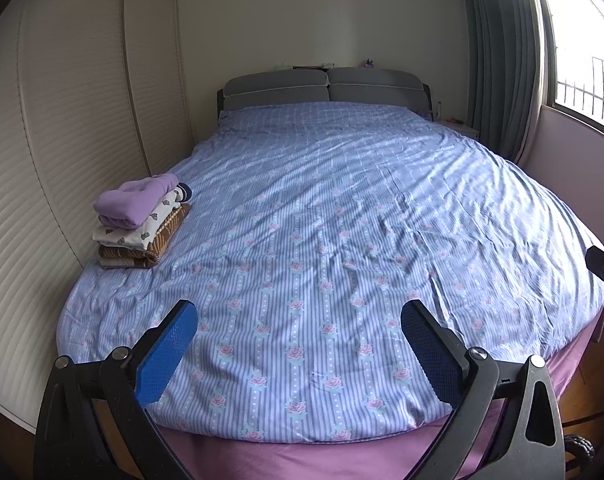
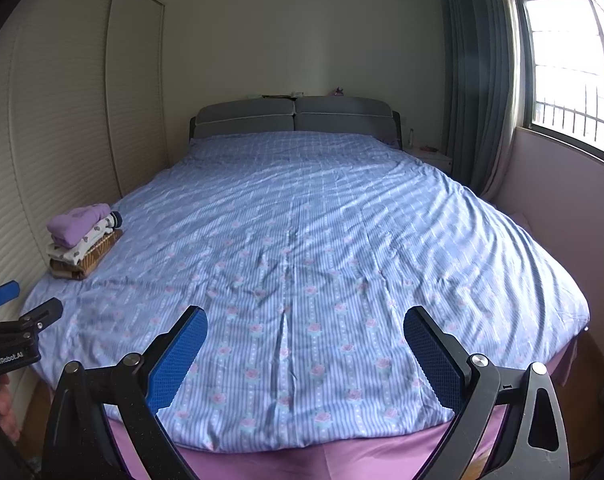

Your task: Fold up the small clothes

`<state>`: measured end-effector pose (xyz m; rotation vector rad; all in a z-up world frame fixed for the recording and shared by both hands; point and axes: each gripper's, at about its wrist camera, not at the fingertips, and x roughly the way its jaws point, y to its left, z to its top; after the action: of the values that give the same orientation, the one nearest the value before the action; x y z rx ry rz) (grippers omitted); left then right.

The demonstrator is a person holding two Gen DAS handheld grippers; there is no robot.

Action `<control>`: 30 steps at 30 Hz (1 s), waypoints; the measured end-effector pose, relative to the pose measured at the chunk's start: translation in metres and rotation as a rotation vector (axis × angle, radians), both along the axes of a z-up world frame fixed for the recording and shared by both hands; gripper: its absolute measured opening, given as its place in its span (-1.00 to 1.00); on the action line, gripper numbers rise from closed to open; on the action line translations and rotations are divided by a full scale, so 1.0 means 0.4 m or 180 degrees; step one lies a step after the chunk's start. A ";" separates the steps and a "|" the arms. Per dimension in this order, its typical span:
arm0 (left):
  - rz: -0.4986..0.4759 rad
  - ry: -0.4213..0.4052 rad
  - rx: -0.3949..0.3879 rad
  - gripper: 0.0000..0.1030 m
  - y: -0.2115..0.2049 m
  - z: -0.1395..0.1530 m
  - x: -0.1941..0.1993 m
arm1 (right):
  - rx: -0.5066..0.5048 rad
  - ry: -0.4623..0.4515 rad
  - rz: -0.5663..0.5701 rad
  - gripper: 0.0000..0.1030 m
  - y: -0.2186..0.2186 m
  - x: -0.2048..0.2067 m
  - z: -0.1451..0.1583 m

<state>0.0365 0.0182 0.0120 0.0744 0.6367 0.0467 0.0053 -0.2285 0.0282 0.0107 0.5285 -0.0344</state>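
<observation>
Left gripper and right gripper: jaws wide apart, empty, over quilt. Folded stack at quilt's left edge. No loose clothes visible; task looks finished.

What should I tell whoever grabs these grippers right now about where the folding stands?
Left gripper: open, empty, above the foot of the bed.
Right gripper: open, empty, alongside it.
Folded stack: purple top, white printed piece, brown piece underneath, on the bedspread at its left edge by the wardrobe.
No unfolded clothes in either view, so look outside them for any that remain.
</observation>
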 end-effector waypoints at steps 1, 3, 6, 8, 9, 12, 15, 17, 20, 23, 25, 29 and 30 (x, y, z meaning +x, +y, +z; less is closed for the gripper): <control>-0.0002 0.0002 -0.0004 1.00 0.001 -0.001 0.000 | -0.0003 0.0003 -0.0004 0.93 0.001 0.000 0.000; 0.0001 -0.0001 -0.0003 1.00 -0.001 -0.002 0.000 | 0.0002 -0.0002 -0.0005 0.93 0.001 -0.001 0.001; -0.0014 0.0004 -0.0002 1.00 0.001 -0.001 0.001 | 0.0001 -0.0016 -0.0012 0.93 -0.001 0.001 -0.001; -0.0022 0.0006 0.0002 1.00 0.001 -0.005 0.001 | -0.0004 -0.0020 -0.0015 0.93 -0.002 0.003 -0.004; -0.0027 0.0008 0.0000 1.00 0.001 -0.006 0.001 | -0.0002 -0.0021 -0.0017 0.93 -0.002 0.003 -0.005; -0.0032 0.0003 0.0002 1.00 -0.001 -0.007 -0.001 | -0.0001 -0.0020 -0.0016 0.93 -0.001 0.003 -0.007; -0.0032 0.0001 -0.0007 1.00 -0.001 -0.005 -0.001 | -0.0002 -0.0022 -0.0017 0.93 -0.001 0.002 -0.006; -0.0027 0.0000 0.0000 1.00 -0.001 -0.005 -0.001 | -0.0003 -0.0022 -0.0016 0.93 -0.002 0.003 -0.006; -0.0029 0.0001 0.0001 1.00 -0.002 -0.003 0.000 | -0.0003 -0.0017 -0.0015 0.93 -0.003 0.003 -0.005; -0.0032 0.0000 0.0000 1.00 -0.003 -0.002 -0.001 | 0.0003 -0.0014 -0.0020 0.93 -0.004 0.002 -0.007; -0.0031 0.0000 0.0002 1.00 -0.003 -0.002 -0.001 | -0.0002 -0.0021 -0.0020 0.93 -0.005 0.002 -0.006; -0.0033 0.0001 -0.0006 1.00 -0.004 0.002 0.000 | -0.0009 -0.0020 -0.0026 0.93 -0.003 0.001 -0.009; -0.0035 0.0001 -0.0006 1.00 -0.003 0.002 0.000 | -0.0007 -0.0016 -0.0026 0.93 -0.003 0.001 -0.012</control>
<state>0.0367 0.0168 0.0127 0.0761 0.6365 0.0357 0.0056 -0.2297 0.0235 0.0110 0.5235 -0.0430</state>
